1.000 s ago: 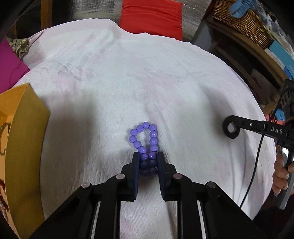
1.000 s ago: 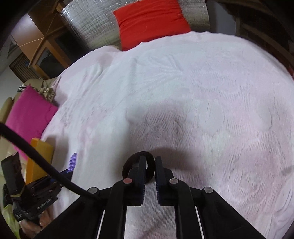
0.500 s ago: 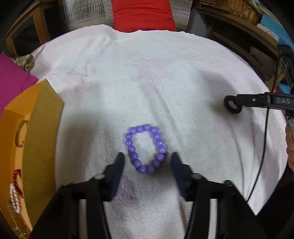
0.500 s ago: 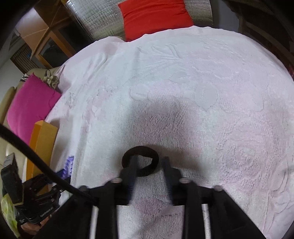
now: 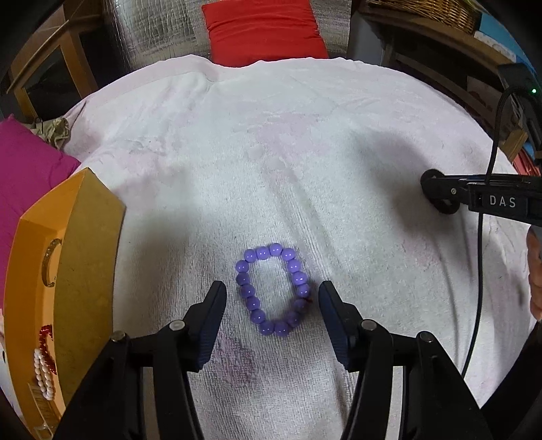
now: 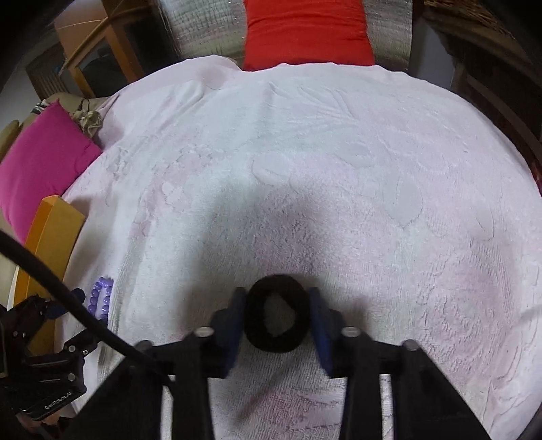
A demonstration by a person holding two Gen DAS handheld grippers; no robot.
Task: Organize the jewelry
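Two grippers reach forward over the pale pink towel (image 5: 338, 162), and both stand spread with nothing clamped. We have the left gripper (image 5: 272, 296) held low and level, its dark blue pads (image 5: 211, 325) wide on either side of the purple bead bracelet (image 5: 272, 292), which lies flat on the cloth as an open oval, clear of both pads. Off our left side sits the orange tray (image 5: 91, 237), and in it we see a white bead strand (image 5: 42, 374), a red piece (image 5: 45, 333) and a gold bangle (image 5: 49, 262). On the right, the right gripper (image 6: 276, 316) brackets the black hair tie (image 6: 277, 318), a thick ring resting on the towel; the pads sit just beside it, and we cannot tell whether they touch. Further back, a magenta cushion (image 6: 37, 169) lies at the left edge, and a red cushion (image 5: 264, 32) leans beyond the far rim.
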